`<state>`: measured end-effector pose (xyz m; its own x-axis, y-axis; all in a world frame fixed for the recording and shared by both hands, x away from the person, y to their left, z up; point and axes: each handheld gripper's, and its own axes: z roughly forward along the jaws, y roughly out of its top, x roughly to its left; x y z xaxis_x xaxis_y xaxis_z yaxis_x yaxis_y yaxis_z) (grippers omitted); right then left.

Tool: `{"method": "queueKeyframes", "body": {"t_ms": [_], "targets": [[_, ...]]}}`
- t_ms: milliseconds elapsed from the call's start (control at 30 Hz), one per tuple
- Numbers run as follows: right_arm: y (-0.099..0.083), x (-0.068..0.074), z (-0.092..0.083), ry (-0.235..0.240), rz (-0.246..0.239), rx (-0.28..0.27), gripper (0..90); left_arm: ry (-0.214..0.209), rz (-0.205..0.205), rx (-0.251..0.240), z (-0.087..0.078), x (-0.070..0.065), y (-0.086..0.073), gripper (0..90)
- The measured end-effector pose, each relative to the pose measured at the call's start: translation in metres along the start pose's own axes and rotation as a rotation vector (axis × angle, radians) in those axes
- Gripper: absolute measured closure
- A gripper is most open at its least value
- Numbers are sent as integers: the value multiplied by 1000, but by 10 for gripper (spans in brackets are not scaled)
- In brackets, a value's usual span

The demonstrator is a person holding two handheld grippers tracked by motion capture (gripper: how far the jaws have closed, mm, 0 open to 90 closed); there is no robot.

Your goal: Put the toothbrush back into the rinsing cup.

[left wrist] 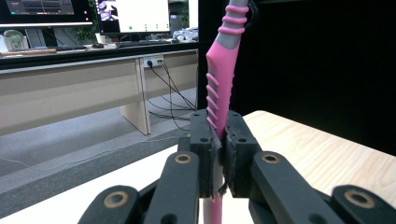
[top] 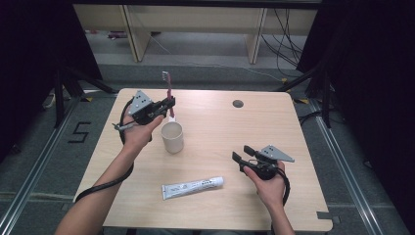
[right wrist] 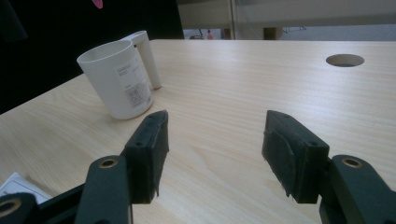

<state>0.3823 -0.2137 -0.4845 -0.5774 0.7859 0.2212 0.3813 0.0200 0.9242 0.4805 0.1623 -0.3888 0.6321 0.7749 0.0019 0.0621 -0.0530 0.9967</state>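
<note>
A pink and grey toothbrush stands upright, bristles up, clamped in my left gripper above the table's far left. In the left gripper view the pads are shut on the pink handle. Just in front of that gripper a white cup stands upright on the table; it also appears in the right gripper view at upper left. My right gripper rests low at the right of the table, its jaws open with nothing between them. A white toothpaste tube lies flat near the front edge.
The wooden table has a round cable hole at its far side. Black curtains flank both sides, and desk legs and cables stand on the floor beyond the far edge. A corner of the toothpaste tube lies beside the right gripper.
</note>
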Motion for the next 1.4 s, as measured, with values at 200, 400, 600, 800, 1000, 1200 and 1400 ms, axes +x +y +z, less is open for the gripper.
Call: {"method": "queueKeyframes", "body": {"t_ms": [200, 400, 600, 800, 1000, 1200, 1400], "targets": [[0, 0, 0, 1, 1, 0, 412, 6, -1, 7, 9, 6, -3, 838], [0, -1, 0, -10, -18, -3, 410, 10, 8, 13, 16, 14, -9, 837], [0, 3, 0, -7, 24, 9, 409, 30, 1, 11, 22, 22, -13, 837], [0, 0, 1, 3, -15, -6, 409, 44, 1, 11, 27, 29, -16, 837], [0, 2, 1, 3, 14, 3, 408, 50, -20, 18, 32, 32, -21, 837], [0, 1, 1, 0, -11, -4, 408, 56, -17, 37, 35, 33, -27, 836], [0, 2, 2, -3, -11, 1, 407, 59, -15, 52, 36, 34, -33, 837]]}}
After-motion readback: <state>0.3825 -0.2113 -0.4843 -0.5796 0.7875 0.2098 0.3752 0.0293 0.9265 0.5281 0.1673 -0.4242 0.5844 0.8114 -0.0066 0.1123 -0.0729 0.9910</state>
